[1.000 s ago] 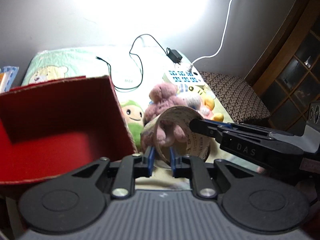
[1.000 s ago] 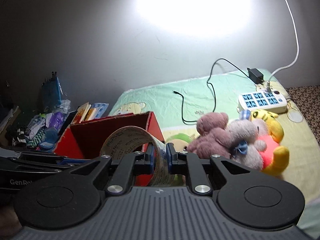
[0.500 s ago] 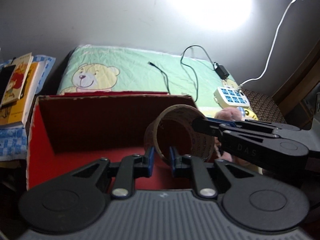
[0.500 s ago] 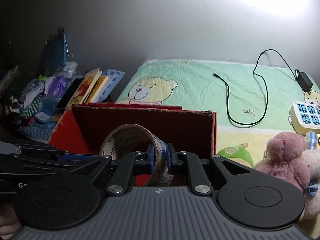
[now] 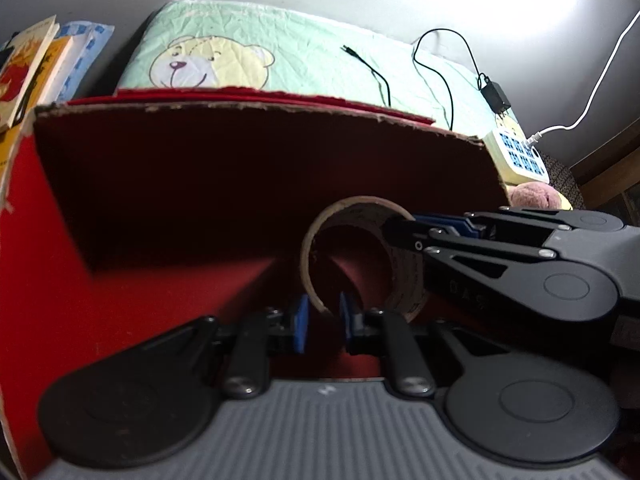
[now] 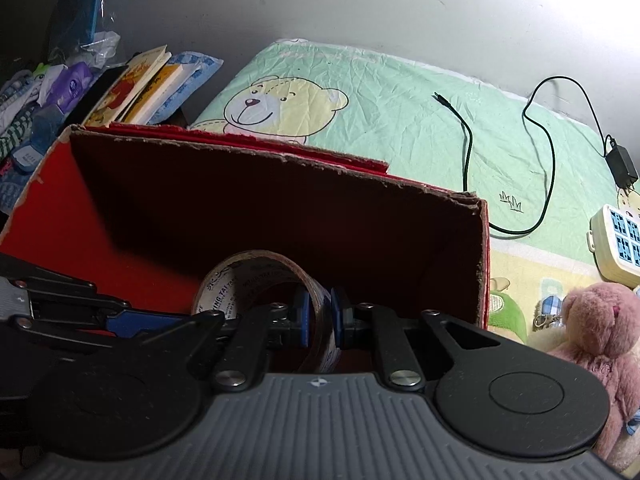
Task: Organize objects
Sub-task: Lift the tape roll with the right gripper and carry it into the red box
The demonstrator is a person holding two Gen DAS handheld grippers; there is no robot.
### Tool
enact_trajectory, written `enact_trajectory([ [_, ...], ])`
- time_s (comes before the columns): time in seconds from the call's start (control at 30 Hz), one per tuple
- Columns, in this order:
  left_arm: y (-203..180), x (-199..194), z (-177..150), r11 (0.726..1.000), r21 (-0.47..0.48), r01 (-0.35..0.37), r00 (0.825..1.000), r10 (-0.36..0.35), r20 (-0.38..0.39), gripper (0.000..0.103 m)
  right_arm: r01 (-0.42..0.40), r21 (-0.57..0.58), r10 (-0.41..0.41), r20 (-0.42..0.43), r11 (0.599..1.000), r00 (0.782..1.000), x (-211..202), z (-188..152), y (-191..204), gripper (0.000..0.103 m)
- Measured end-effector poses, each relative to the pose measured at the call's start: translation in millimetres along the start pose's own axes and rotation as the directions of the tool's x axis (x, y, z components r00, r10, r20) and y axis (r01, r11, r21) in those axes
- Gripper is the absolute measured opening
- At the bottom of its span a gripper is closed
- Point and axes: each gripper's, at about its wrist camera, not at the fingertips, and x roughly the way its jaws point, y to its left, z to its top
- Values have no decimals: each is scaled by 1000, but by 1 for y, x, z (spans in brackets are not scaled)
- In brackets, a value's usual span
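Observation:
Both grippers hold one roll of packing tape [image 5: 404,272] [image 6: 256,276] inside an open red cardboard box [image 5: 240,152] [image 6: 260,196]. My left gripper [image 5: 323,322] is shut on the near wall of the roll. My right gripper [image 6: 320,318] is shut on the roll's right wall, and it also shows in the left wrist view [image 5: 404,232], reaching in from the right. The left gripper shows in the right wrist view [image 6: 132,320], coming in from the left. The roll hangs low over the box floor; whether it touches the floor cannot be told.
The box stands on a green bear-print sheet [image 6: 360,104]. Books [image 6: 140,84] and clutter lie to its left. A black cable with adapter [image 6: 548,160], a white power strip [image 6: 616,240] and a pink plush toy [image 6: 592,332] lie to its right.
Both grippers carried the tape roll leftward from above the plush toys, over the box edge and down into the red box. The box now fills both views.

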Motion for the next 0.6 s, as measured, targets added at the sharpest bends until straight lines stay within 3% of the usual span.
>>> enact_trajectory([
  [0.17,6,14,4,1000,-13,3,999,-3,-42,15,13,0,-13,-3,1000,1000,2,5,-2,18],
  [0.37,3,13,9,1000,10,-8,1000,8,-21,19,-22,46,21,31,999,999,-8,6,-13,21],
  [0.5,6,3,6,999,21,-26,1000,26,1,19,-126,146,121,45,981,992,-17,6,-23,21],
  [0.6,8,-12,5,996,35,-86,995,84,53,28,-203,198,200,38,959,979,-18,7,-18,22],
])
